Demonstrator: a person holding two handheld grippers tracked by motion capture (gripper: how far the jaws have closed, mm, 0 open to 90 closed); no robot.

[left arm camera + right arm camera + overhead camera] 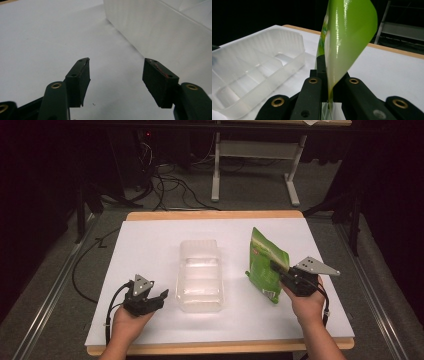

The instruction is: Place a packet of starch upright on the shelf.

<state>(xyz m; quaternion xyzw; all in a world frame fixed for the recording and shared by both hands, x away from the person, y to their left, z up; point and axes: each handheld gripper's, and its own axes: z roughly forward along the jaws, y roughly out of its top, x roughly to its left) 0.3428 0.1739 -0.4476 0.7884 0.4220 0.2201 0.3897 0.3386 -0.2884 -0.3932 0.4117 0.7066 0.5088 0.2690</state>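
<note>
A green snack pouch [266, 262] stands lifted off the white table, held by its lower edge in my right gripper [281, 270], which is shut on it. In the right gripper view the glossy green pouch [347, 37] rises curved from between the closed jaws. A clear plastic tray [200, 276] lies in the middle of the table, left of the pouch; its hollow inside shows as the tray [254, 72]. My left gripper [159, 296] rests low beside the tray's left side, open, with nothing between its pads [81, 80]. The tray wall [160, 30] is just ahead to the right.
The white table top [150, 245] has a wooden edge at front and back. Beyond the far edge are cables on the floor [170, 185] and a white table frame [255, 165]. Dark drapes border both sides.
</note>
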